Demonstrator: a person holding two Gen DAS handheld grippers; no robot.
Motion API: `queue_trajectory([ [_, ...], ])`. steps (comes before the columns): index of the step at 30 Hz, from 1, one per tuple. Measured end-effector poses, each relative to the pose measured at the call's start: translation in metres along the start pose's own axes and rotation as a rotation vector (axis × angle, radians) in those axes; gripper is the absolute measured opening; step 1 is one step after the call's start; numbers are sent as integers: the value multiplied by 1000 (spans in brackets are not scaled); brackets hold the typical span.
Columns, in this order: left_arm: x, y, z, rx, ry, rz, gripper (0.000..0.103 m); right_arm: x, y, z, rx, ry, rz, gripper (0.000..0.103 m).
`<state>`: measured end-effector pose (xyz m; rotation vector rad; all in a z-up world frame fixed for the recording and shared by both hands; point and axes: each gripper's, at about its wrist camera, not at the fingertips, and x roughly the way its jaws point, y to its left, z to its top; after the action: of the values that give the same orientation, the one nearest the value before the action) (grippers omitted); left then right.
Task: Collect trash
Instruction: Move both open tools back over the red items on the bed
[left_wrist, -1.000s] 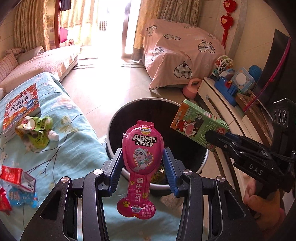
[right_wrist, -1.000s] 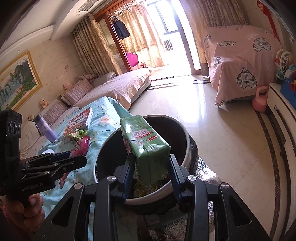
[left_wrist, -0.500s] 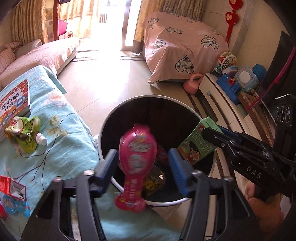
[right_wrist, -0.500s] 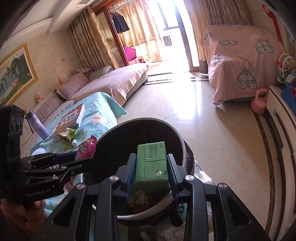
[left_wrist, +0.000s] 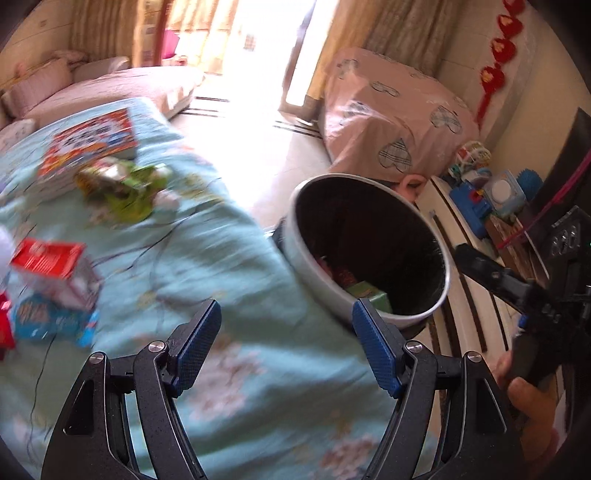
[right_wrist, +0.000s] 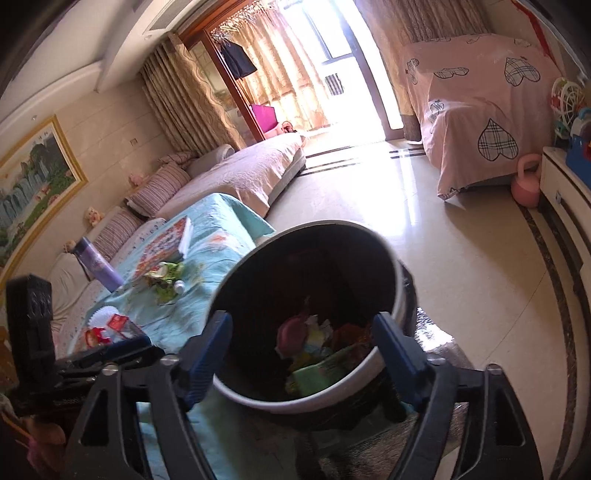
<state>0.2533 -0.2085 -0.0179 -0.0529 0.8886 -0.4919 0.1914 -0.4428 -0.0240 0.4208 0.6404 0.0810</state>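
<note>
Inventory of what I see. Left gripper (left_wrist: 286, 341): my jaws opening, nothing between them, above the teal bedspread (left_wrist: 221, 266). Right gripper (right_wrist: 301, 354): my jaws opening wide, nothing between them, over the trash bin (right_wrist: 388, 373). Green carton (right_wrist: 317, 376) and pink wrapper (right_wrist: 291, 334): inside the bin among other trash. Still on the bedspread: green pouch (left_wrist: 125, 188), red carton (left_wrist: 51, 264), blue wrapper (left_wrist: 48, 321), picture book (left_wrist: 92, 142).
</note>
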Motion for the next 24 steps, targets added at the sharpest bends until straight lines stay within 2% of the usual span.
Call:
queue_trajectory([
  [5,-23,35,-27,-75,-14,38,75,-4,29,-15,-9,-1,65,96],
  [15,-66,101,-69,-190,-38,132,75,27,95,-50,-107,127,189,97],
  [24,-89,144,-91,-277,-55,195,75,50,149,-73,-240,170,242,97],
])
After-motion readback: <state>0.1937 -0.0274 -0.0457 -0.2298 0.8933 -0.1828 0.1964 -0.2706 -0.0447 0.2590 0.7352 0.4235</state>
